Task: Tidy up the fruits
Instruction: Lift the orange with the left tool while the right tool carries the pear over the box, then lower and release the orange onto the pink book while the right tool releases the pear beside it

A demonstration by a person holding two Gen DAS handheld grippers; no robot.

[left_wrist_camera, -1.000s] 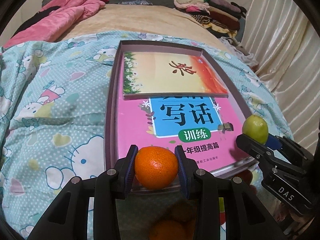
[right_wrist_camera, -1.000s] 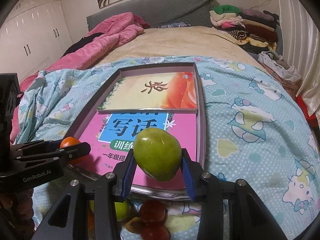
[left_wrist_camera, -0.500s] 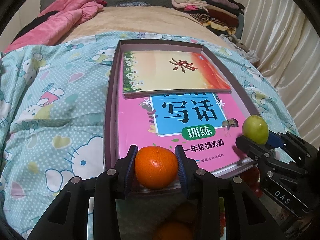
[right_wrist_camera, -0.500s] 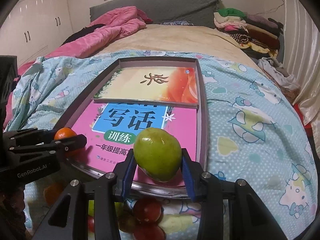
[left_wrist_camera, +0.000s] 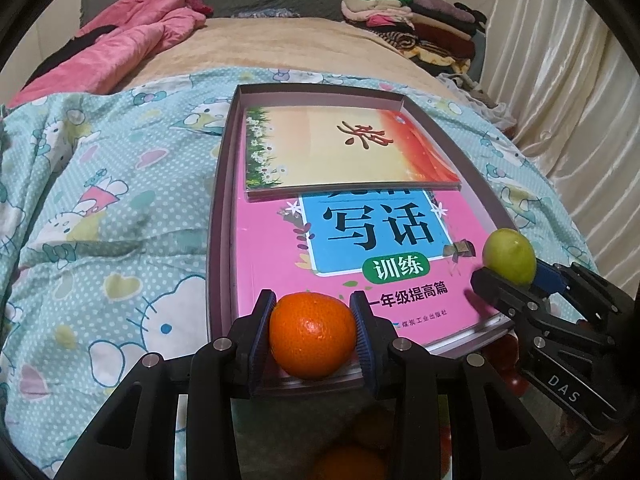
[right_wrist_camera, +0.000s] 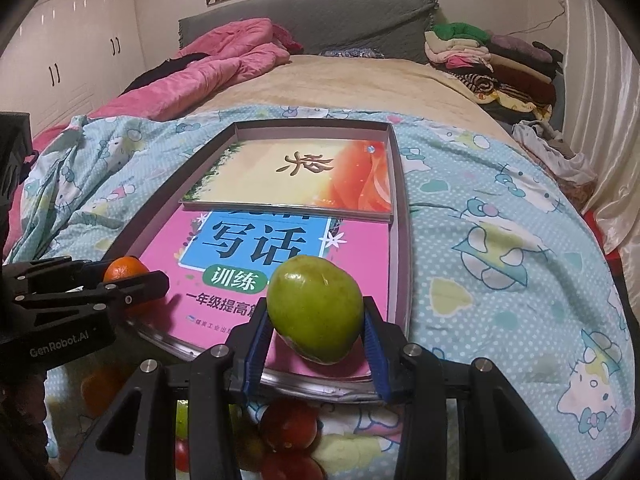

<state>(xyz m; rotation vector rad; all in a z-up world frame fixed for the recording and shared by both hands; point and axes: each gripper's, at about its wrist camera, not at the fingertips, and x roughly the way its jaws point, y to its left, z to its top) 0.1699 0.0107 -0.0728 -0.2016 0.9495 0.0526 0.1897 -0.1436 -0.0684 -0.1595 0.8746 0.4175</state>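
Note:
My left gripper (left_wrist_camera: 313, 334) is shut on an orange (left_wrist_camera: 313, 335), held above the near edge of a shallow box (left_wrist_camera: 218, 200). The same orange (right_wrist_camera: 124, 269) shows at the left of the right wrist view, in the left gripper (right_wrist_camera: 132, 280). My right gripper (right_wrist_camera: 315, 330) is shut on a green fruit (right_wrist_camera: 315, 314), also over the box's near edge. From the left wrist view the green fruit (left_wrist_camera: 509, 256) sits at the right, clamped in the right gripper (left_wrist_camera: 516, 276). More fruit lies below the grippers: red ones (right_wrist_camera: 289, 424), a green one (right_wrist_camera: 182, 420), an orange one (left_wrist_camera: 348, 462).
Two books lie in the box: a pink one (left_wrist_camera: 360, 260) nearest, an orange-yellow one (left_wrist_camera: 348, 152) behind it. The box rests on a blue cartoon-print quilt (left_wrist_camera: 100, 220) on a bed. A pink blanket (right_wrist_camera: 224, 68) and folded clothes (right_wrist_camera: 480, 52) lie beyond. Curtains (left_wrist_camera: 568, 80) hang on the right.
Both grippers keep their fruit and stay in place. The view tilts slightly, so more of the bed's far end shows.

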